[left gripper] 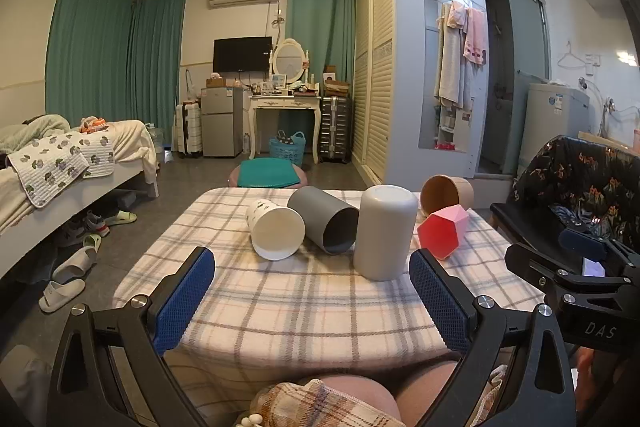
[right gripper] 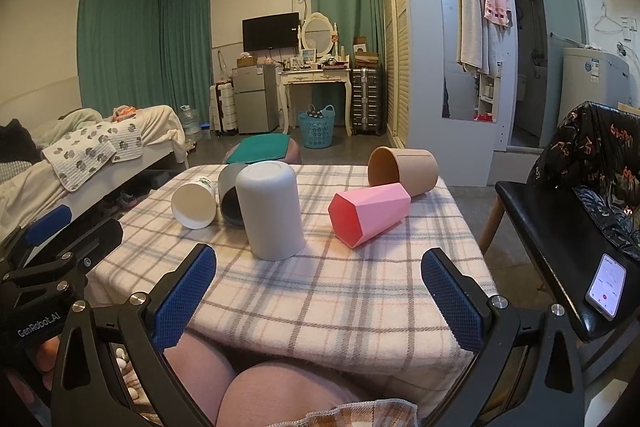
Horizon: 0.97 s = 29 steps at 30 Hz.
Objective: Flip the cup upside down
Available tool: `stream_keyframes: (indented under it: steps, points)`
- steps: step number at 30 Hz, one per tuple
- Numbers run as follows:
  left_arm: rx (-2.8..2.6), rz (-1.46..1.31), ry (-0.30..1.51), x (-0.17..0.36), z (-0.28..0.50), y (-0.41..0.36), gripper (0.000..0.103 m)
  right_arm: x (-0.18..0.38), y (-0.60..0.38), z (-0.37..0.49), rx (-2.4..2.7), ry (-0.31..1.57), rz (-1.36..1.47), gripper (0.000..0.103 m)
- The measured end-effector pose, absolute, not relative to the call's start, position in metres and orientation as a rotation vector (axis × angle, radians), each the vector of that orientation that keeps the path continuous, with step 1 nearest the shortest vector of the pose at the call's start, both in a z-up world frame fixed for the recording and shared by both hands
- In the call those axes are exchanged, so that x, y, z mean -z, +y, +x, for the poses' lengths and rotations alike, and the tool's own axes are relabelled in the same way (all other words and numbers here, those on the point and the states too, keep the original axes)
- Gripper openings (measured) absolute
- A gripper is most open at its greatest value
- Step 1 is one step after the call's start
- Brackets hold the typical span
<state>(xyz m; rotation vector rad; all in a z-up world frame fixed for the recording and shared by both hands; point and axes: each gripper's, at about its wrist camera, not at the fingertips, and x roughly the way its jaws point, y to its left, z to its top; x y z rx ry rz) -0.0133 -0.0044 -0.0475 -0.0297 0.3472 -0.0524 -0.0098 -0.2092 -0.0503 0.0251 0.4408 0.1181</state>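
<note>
While both grippers hang back at the near edge of the plaid table [left gripper: 320, 307], five cups sit ahead of them. From left to right: a white cup [left gripper: 274, 231] on its side, mouth toward the camera, at 11 o'clock from the left gripper [left gripper: 312, 303]; a dark grey cup [left gripper: 324, 223] on its side touching it; a light grey cup [left gripper: 384, 233] standing upside down at 1 o'clock, just beyond the right finger; a pink cup [left gripper: 442, 231] on its side; a brown cup [left gripper: 446, 193] on its side behind. The left gripper's fingers are spread wide, holding nothing. The right gripper [right gripper: 320, 301] is likewise spread and empty, with the light grey cup at 11 o'clock. "GenRobot.AI" reads on the left gripper, "DAS" on the right. A phone [right gripper: 606, 285] lies on a chair [right gripper: 560, 227] at 3 o'clock.
</note>
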Motion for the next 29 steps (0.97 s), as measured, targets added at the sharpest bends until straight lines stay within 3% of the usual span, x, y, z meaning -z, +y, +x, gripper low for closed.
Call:
stream_keyframes:
  steps: [29]
  points:
    - [0.067,-0.034,0.355,0.0572,-0.0142,-0.0073,0.101,0.0577,-0.2076,-0.0085,-0.120,0.463,0.029,0.103]
